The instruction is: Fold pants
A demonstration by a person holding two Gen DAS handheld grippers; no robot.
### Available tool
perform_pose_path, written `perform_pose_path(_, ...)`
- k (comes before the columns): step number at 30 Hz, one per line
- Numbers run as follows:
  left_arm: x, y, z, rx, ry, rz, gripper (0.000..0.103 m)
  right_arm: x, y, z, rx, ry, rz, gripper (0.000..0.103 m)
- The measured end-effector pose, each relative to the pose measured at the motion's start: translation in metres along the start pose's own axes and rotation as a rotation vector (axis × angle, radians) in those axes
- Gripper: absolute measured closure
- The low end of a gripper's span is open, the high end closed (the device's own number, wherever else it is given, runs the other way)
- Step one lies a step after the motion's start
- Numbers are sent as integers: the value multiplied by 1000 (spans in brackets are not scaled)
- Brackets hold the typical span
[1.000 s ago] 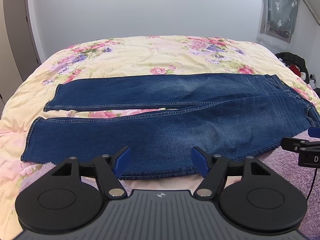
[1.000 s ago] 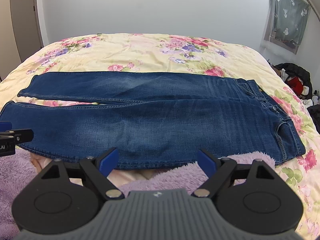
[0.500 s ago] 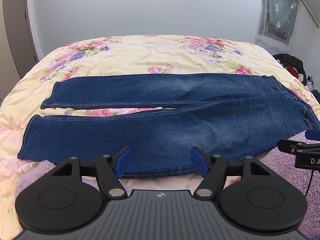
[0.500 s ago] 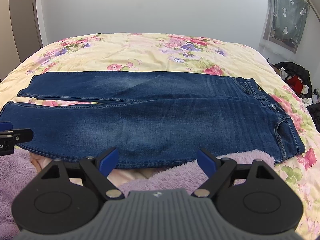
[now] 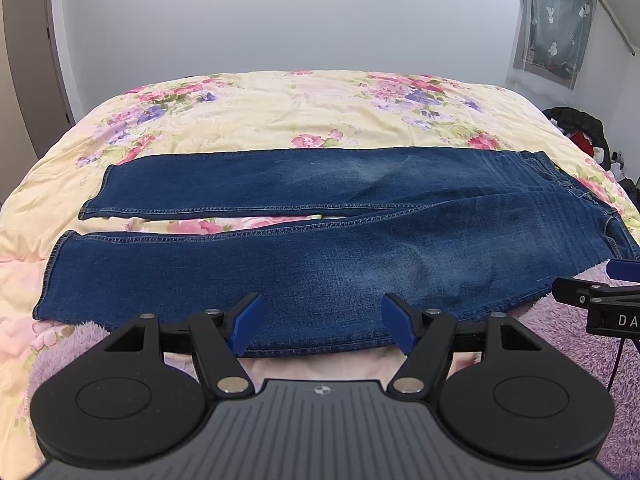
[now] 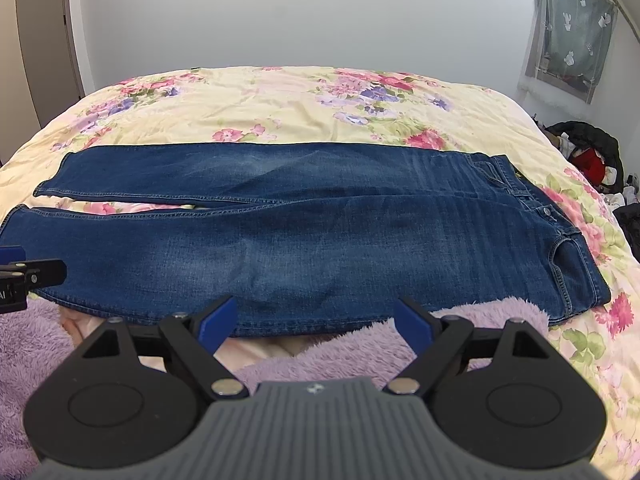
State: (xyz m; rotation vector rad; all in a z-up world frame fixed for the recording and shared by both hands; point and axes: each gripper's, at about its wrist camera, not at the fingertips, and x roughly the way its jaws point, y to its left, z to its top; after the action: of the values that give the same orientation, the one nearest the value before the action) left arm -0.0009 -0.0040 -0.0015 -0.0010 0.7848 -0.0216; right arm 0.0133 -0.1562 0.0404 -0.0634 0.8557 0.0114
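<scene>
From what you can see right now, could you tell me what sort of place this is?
Most likely a bedroom: a bed with a floral quilt, a curtain on the wall, jeans laid flat.

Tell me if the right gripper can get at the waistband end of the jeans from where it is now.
Probably yes. The right gripper is open and empty, and the jeans lie flat with the waistband uncovered ahead to its right; nothing stands between them.

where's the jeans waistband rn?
In both wrist views the waistband is at the right end of the jeans, toward the right edge of the floral bedspread, nearer the right gripper.
</scene>
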Motion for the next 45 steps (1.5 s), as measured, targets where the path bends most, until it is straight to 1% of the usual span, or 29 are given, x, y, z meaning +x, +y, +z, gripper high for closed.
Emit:
perform_pose_path(4,1,1,2,21,1,-7,23,2,-1,1,-1,2,6,21)
perform_pose_path(6,1,5,6,50,-4,-8,24,4,-6,3,-1,-16,21,21)
perform_pose_path(9,1,25,19,77,-6,16,27,10,-26,12,-4,-51,58,21)
perform_pose_path(12,1,55,33,107,-15,60,33,15,-58,29,20,-76,62,21)
perform_pose_path(13,0,65,37,123,-17,77,35,17,-70,35,29,-84,50,21)
perform_pose_path(15,1,88,46,147,-15,121,40,18,-94,47,44,-102,11,21)
perform_pose_path(16,1,99,50,160,-13,142,41,18,-108,56,46,-103,-11,21)
perform_pose_path(18,3,122,57,184,8,169,42,18,-131,70,42,-91,-40,21)
perform_pose_path(20,7,143,62,211,33,197,42,17,-158,88,30,-64,-41,21)
perform_pose_path(23,18,170,62,274,85,216,44,15,-192,110,9,-18,-72,23)
perform_pose_path(24,23,177,61,292,103,220,44,16,-203,116,4,-3,-90,25)
perform_pose_path(26,33,189,50,358,146,224,44,17,-226,125,-19,14,-125,37)
perform_pose_path(27,39,195,44,400,167,224,44,18,-235,128,-40,18,-147,39)
perform_pose_path(29,53,207,29,465,232,228,44,23,-254,128,-89,21,-175,47)
perform_pose_path(30,61,212,22,487,268,227,44,28,-262,125,-106,30,-183,49)
perform_pose_path(31,68,216,13,521,301,226,44,33,-270,120,-117,42,-191,53)
perform_pose_path(32,75,218,4,562,322,232,44,39,-278,115,-118,54,-199,61)
perform_pose_path(35,92,221,-19,658,385,230,44,62,-295,93,-98,109,-215,68)
perform_pose_path(36,98,222,-26,682,398,222,44,71,-299,85,-99,130,-225,69)
perform_pose_path(37,103,222,-31,702,401,222,44,78,-301,77,-102,147,-238,70)
perform_pose_path(41,125,216,-40,732,389,266,44,100,-305,48,-97,199,-258,71)
perform_pose_path(44,137,207,-44,759,384,289,44,111,-303,32,-131,223,-260,71)
perform_pose_path(45,138,206,-43,750,392,300,47,112,-303,28,-147,229,-257,71)
